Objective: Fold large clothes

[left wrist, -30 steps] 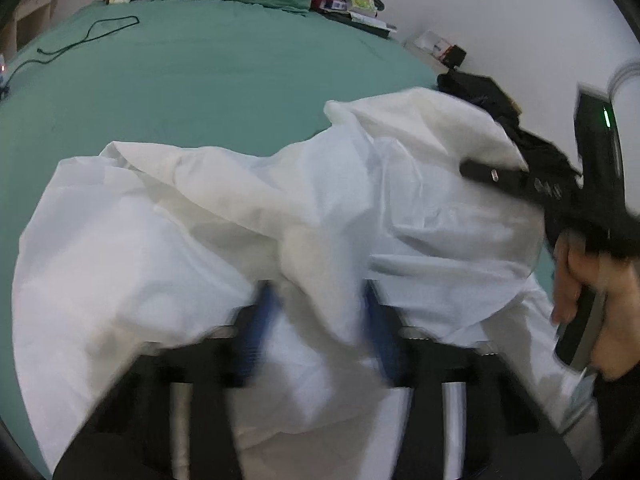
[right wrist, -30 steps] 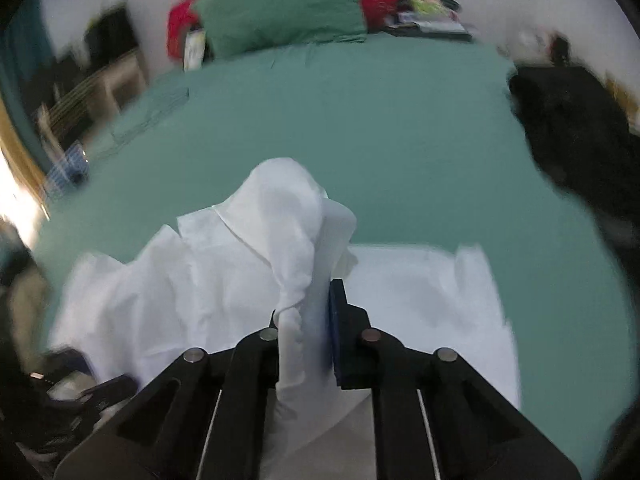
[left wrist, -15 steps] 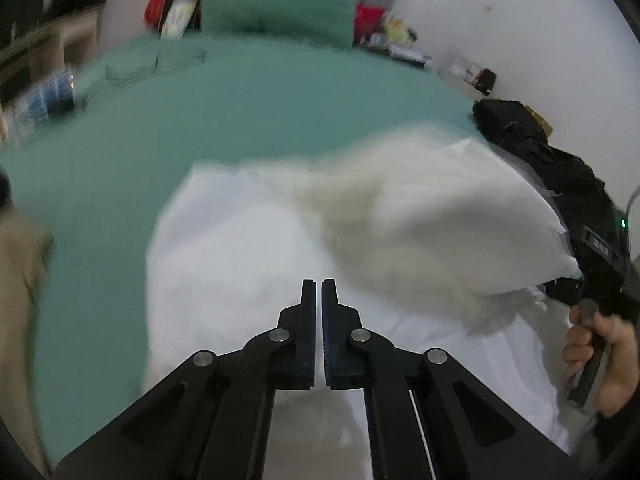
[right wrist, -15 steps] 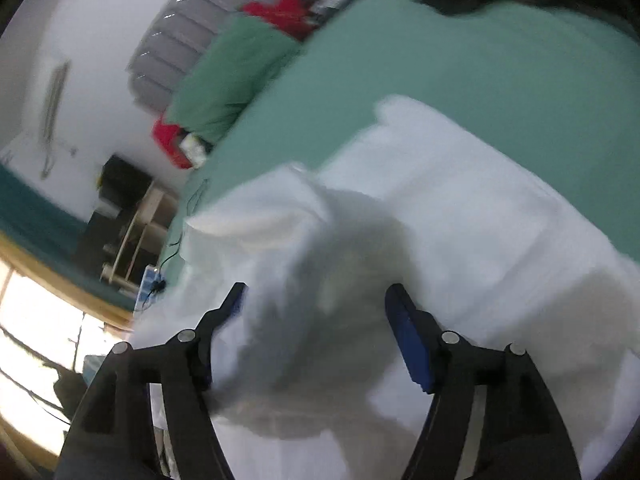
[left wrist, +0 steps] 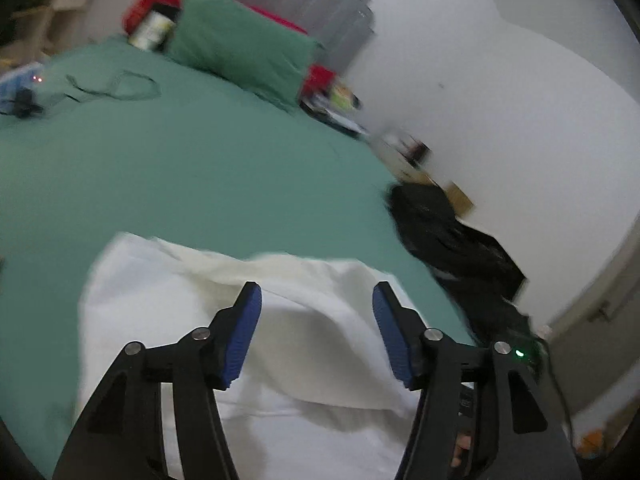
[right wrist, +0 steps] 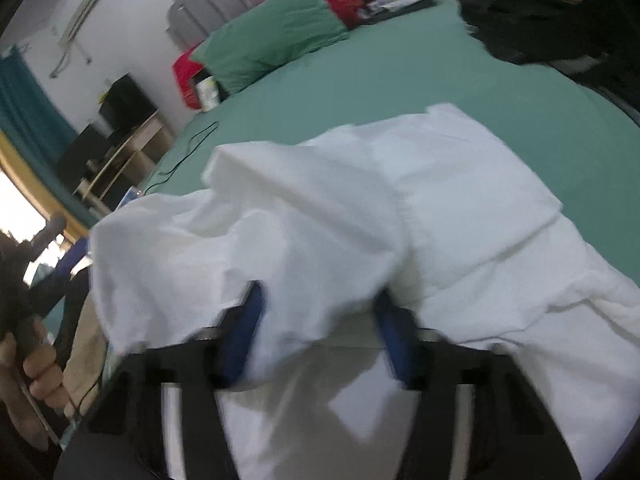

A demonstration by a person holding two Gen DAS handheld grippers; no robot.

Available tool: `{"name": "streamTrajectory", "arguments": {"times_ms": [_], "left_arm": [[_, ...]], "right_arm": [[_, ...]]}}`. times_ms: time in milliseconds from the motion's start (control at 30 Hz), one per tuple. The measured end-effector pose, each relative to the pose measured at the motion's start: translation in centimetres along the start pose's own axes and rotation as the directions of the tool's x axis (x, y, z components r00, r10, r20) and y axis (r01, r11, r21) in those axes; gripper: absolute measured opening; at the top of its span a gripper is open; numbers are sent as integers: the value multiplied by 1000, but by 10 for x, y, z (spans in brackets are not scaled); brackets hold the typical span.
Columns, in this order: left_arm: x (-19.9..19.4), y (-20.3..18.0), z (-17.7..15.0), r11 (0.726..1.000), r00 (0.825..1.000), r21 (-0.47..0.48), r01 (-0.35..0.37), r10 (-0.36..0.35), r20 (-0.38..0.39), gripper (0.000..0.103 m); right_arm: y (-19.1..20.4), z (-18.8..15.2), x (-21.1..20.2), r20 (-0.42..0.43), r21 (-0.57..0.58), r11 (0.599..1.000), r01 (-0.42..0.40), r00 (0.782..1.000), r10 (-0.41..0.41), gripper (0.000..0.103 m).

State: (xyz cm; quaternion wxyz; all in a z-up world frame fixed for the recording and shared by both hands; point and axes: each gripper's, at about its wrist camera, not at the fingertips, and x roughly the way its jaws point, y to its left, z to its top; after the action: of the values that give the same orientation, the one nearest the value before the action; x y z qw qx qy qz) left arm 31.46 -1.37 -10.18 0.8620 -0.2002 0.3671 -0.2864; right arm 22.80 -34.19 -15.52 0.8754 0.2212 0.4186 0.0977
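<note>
A large white garment [left wrist: 168, 320] lies in loose folds on the green bed [left wrist: 200, 168]. My left gripper [left wrist: 316, 312] is open and empty just above the garment's near part. In the right wrist view the same white garment [right wrist: 360, 200] is bunched, with a fold draped between the blurred blue pads of my right gripper [right wrist: 320, 316]. That gripper is open, and the cloth lies loose between its jaws.
A black garment [left wrist: 448, 240] lies at the bed's right edge by the white wall. A green pillow [left wrist: 240, 56], red items and clutter sit at the head. A cable [left wrist: 116, 88] lies on the far left. Shelves [right wrist: 116, 140] stand left of the bed.
My left gripper was shut half a second ago and has opened wide. My right gripper let go of the cloth about a second ago and stays open. The lifted fold has dropped onto the bed.
</note>
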Motion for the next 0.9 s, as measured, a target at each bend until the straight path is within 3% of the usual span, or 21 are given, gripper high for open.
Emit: {"name": "streamTrajectory", "arguments": {"times_ms": [100, 167, 267, 367, 467, 600, 700, 800, 900], "left_arm": [[29, 0, -10, 1000, 990, 4, -24, 25, -141, 66], [37, 7, -17, 998, 981, -41, -41, 33, -189, 68], [44, 24, -22, 988, 975, -151, -24, -10, -221, 68], [48, 49, -31, 965, 968, -261, 0, -65, -242, 68], [47, 60, -47, 949, 965, -315, 23, -104, -241, 63], [40, 50, -44, 965, 975, -258, 51, -104, -196, 19], [19, 43, -28, 980, 995, -193, 54, -68, -68, 14], [-5, 36, -15, 990, 997, -134, 44, -35, 67, 14], [-5, 38, -22, 993, 998, -112, 24, -17, 62, 14]], "right_arm": [[10, 9, 7, -16, -13, 1000, -24, 1000, 24, 18], [13, 9, 5, -5, -19, 999, -40, 999, 40, 13], [20, 7, -1, 20, -40, 998, -53, 998, 53, 8], [28, 12, -6, 46, -25, 993, -116, 992, 117, 6], [37, 21, -7, 84, -12, 987, -158, 984, 158, 5], [43, 40, -5, 124, 16, 974, -226, 967, 222, 5], [49, 59, -11, 184, 20, 955, -296, 940, 287, 5], [52, 73, -19, 248, -27, 949, -313, 918, 309, 5], [41, 69, -13, 245, -19, 960, -281, 929, 276, 5]]}}
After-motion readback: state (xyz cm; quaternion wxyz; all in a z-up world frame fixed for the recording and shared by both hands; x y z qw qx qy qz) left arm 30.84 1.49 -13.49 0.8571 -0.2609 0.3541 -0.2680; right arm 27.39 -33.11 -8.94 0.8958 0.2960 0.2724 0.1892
